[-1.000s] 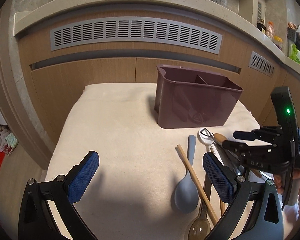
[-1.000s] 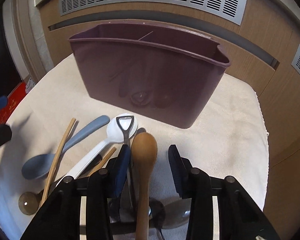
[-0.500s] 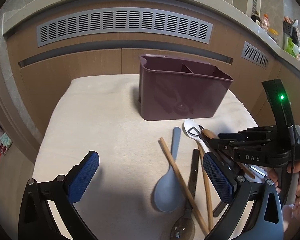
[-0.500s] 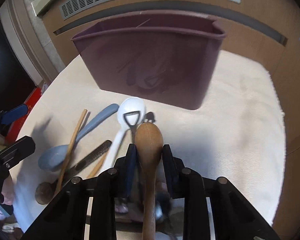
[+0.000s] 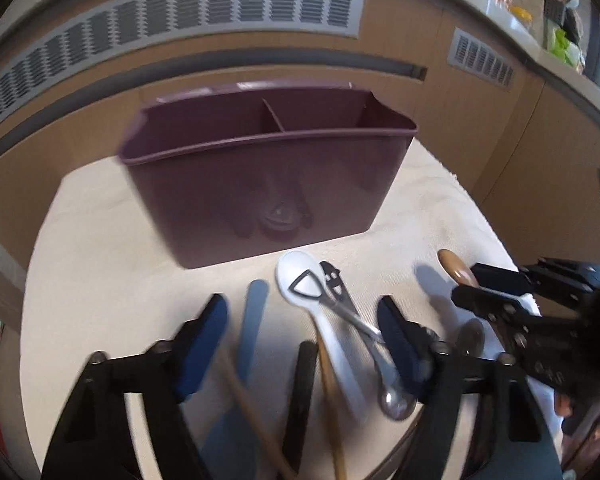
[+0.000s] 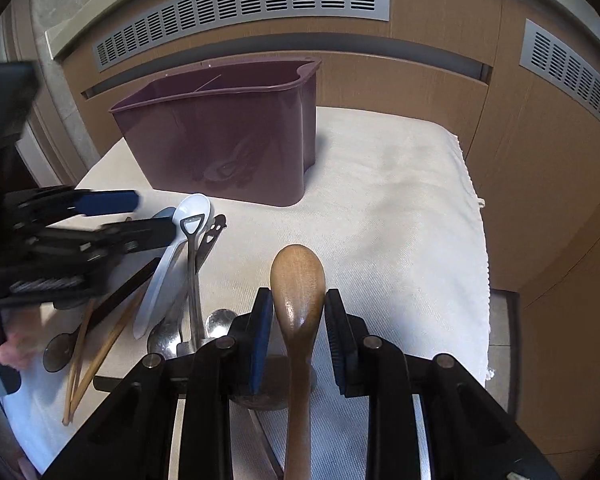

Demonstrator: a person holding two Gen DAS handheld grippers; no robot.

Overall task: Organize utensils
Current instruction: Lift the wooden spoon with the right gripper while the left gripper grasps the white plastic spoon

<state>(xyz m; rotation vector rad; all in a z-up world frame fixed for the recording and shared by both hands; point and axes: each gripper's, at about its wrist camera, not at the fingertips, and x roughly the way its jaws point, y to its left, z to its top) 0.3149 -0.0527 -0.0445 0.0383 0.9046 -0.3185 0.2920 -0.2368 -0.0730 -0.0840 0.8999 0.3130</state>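
Observation:
A purple two-compartment organizer (image 5: 260, 184) (image 6: 228, 140) stands on the cream cloth, with nothing visible inside. My right gripper (image 6: 298, 296) is shut on the wooden spoon (image 6: 298, 268), which is held off the cloth to the right of the pile; its tip (image 5: 452, 264) also shows in the left wrist view. My left gripper (image 5: 300, 304) hangs over the pile with its jaws closing. The blue-grey spoon handle (image 5: 254, 320), a black handle (image 5: 304, 376), chopsticks and the white spoon (image 5: 296, 280) lie between its fingers, untouched by the pads. A metal opener (image 5: 332, 280) rests on the white spoon.
Wooden cabinet fronts with grey vents (image 6: 244, 4) rise just behind the cloth (image 6: 400, 220). The cloth's right edge (image 6: 480, 240) drops off beside my right gripper. A metal spoon (image 5: 396, 404) and a dark translucent spoon (image 6: 60, 352) lie at the near side of the pile.
My left gripper slid right and forward over the pile, and its jaws narrowed. My right gripper shut on the wooden spoon and carried it right, clear of the other utensils.

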